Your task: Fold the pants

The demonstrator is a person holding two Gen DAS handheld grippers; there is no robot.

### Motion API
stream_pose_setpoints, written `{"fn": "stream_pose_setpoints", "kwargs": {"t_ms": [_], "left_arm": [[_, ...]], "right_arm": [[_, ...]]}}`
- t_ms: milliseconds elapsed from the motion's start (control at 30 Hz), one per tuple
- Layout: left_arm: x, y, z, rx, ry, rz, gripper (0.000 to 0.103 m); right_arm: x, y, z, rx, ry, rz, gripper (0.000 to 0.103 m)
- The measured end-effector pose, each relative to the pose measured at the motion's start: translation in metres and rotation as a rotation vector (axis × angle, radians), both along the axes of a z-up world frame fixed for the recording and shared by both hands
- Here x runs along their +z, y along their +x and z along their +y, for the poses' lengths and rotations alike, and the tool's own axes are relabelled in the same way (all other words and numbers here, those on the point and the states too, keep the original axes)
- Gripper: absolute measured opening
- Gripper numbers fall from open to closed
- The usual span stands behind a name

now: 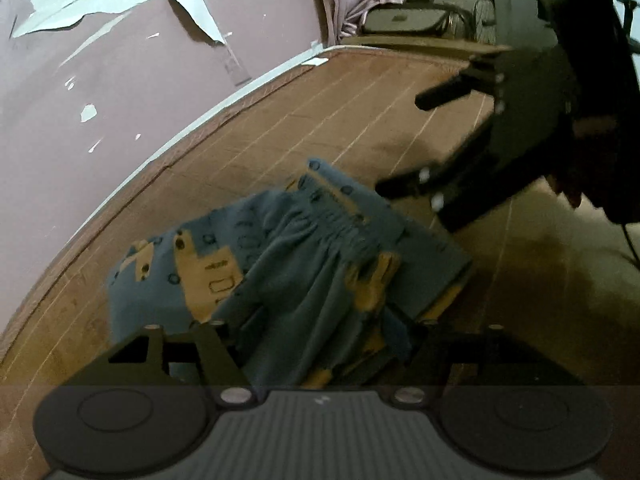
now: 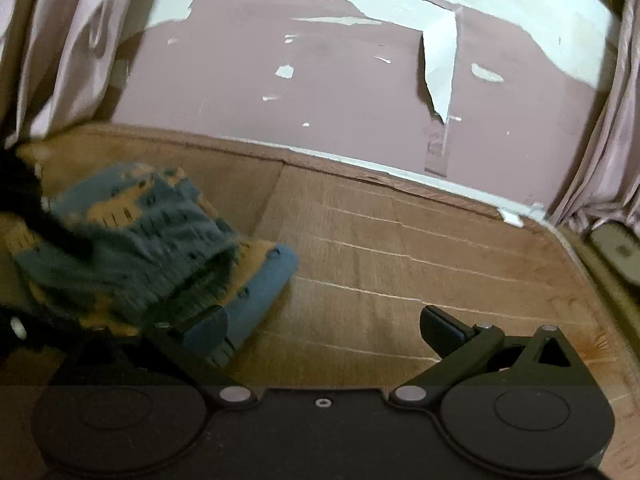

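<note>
Pants (image 1: 280, 264), blue with yellow patches, lie bunched and partly folded on a brown mat (image 1: 360, 112) beside a pink wall (image 1: 120, 80) with peeling paint. Left gripper (image 1: 320, 344) hangs right over the heap with its jaws apart, cloth lying loose between them; whether the pads touch it I cannot tell. Right gripper (image 2: 324, 328) stands wide open at the pants' edge, one finger (image 2: 208, 326) over the blue fold, the other finger (image 2: 444, 326) above bare mat, grasping nothing. Both views are blurred
</note>
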State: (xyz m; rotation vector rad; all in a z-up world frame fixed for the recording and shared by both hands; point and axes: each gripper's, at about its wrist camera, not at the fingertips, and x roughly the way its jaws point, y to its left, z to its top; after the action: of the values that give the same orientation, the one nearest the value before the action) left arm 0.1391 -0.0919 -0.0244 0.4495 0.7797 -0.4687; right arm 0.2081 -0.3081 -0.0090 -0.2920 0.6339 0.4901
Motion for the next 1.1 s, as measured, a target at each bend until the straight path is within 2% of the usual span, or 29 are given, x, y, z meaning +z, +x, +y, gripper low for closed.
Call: {"fn": "stream_pose_setpoints", "kwargs": {"t_ms": [133,233,333,433,500,633,700,800,867,1000,1100], "left_arm": [[-0.001,-0.003,-0.003,-0.056,0.011,-0.022,0.067],[-0.002,-0.006,-0.006,-0.094,0.014,-0.027,0.065],[-0.004,-0.005,-0.007,-0.098,0.02,-0.023,0.062],[-0.005,0.0,-0.006,-0.078,0.018,-0.01,0.042],[-0.004,0.005,-0.006,-0.059,0.009,0.004,0.025],[0.001,0.01,-0.004,-0.035,-0.015,0.019,0.01],[0.005,0.009,-0.005,-0.033,-0.017,0.002,0.007],[0.015,0.003,-0.004,-0.026,-0.044,-0.019,0.007],[0.024,-0.001,-0.002,-0.019,-0.077,-0.029,0.007],[0.033,-0.009,-0.002,-0.033,-0.151,-0.027,0.007],[0.029,-0.012,-0.008,-0.063,-0.167,-0.016,0.007]], "right_arm": [[0.007,0.01,0.002,-0.008,0.189,0.094,0.101],[0.006,0.024,0.005,-0.012,0.33,0.199,0.091],[0.001,0.029,0.013,0.0,0.378,0.243,0.08],[-0.008,0.033,0.017,-0.001,0.39,0.296,0.063],[-0.014,0.035,0.017,-0.022,0.413,0.331,0.047],[-0.024,0.038,0.012,-0.076,0.479,0.39,0.032],[-0.024,0.038,0.006,-0.106,0.503,0.391,0.011],[-0.016,0.037,-0.002,-0.107,0.551,0.382,0.009],[-0.006,0.033,-0.003,-0.093,0.546,0.353,0.008],[0.017,0.023,-0.003,-0.067,0.467,0.274,0.008],[0.022,0.02,-0.003,-0.074,0.405,0.254,0.008]]}}
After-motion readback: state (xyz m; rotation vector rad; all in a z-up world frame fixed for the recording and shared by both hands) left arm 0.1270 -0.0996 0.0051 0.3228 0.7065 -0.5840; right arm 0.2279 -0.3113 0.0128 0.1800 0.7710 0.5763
